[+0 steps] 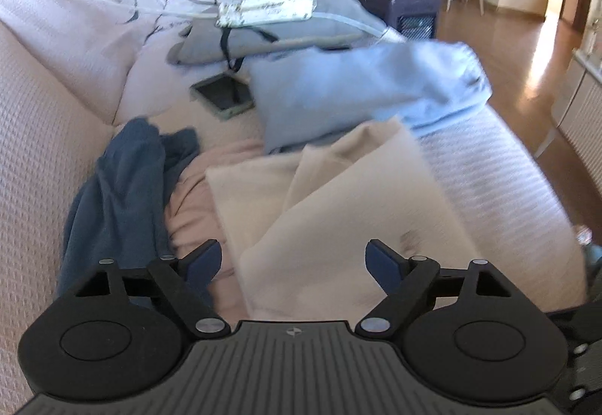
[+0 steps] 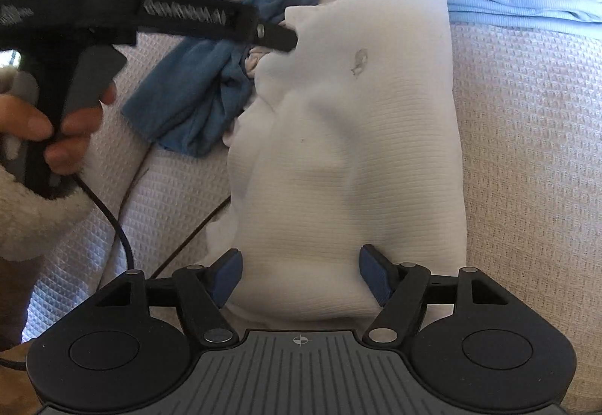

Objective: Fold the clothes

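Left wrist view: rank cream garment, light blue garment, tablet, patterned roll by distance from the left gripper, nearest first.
From the left gripper:
1. cream garment, right under the fingers.
2. light blue garment, beyond it, toward the right.
3. tablet, centre-left on the sofa; close to the blue garment's near edge, so not a firm call.
4. patterned roll, far back, on a grey bag.

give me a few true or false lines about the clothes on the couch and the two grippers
1. The cream garment lies between the right gripper's open jaws. True.
2. The left gripper is clamped on the dark blue garment. False: its jaws are open, holding nothing.
3. The dark blue garment is neatly folded. False: it lies crumpled.
4. A light blue garment lies beyond the cream one. True.
5. The cream garment has a small mark. True.
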The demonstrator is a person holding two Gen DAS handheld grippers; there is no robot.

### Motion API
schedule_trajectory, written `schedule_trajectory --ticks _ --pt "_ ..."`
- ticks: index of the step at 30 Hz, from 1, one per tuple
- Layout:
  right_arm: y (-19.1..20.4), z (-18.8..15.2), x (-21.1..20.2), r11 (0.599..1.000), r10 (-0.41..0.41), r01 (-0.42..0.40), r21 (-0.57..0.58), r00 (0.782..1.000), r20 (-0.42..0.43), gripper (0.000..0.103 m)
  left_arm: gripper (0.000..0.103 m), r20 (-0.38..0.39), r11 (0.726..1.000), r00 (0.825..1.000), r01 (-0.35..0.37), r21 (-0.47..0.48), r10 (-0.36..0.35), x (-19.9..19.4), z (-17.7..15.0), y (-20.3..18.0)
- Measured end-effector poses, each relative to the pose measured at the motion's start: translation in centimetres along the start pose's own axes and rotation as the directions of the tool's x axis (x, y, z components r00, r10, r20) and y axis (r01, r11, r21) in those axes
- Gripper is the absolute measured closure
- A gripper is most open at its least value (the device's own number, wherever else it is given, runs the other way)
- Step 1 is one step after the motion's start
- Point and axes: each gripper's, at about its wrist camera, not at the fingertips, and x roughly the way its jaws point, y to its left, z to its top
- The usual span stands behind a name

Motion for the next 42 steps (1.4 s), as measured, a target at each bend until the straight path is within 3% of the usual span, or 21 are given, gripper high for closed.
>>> schedule_trajectory --ticks 5,12,19,33,42 --pt "0.0 0.0 0.0 1.000 0.003 -0.003 -0.003 1.000 0.000 0.031 0.016 0.023 0.997 0.997 0.070 0.034 -0.071 -0.3 1.0 -1.8" --pt "-0.1 -0.1 -0.2 1.000 0.008 -0.008 0.000 1.000 0.005 0.030 0.018 -0.055 0.989 0.991 0.129 0.078 -0.125 2.2 0.2 -4.8" --pt "-0.2 -0.2 -0.1 1.000 0.011 -0.011 -0.003 1.000 0.003 0.027 0.019 -0.095 0.986 0.984 0.157 0.052 -0.152 3.6 -0.8 -4.7" --pt "-0.1 -0.3 -0.2 1.000 0.006 -0.006 -0.008 1.000 0.003 0.027 0.016 -0.106 0.988 0.984 0.145 0.044 -0.140 4.7 -1.0 -4.5" --pt "-0.1 -0.3 -0.4 1.000 0.002 -0.002 -0.009 1.000 0.008 0.027 0.006 -0.123 0.993 0.988 0.105 0.047 -0.098 6.4 -1.3 -4.6"
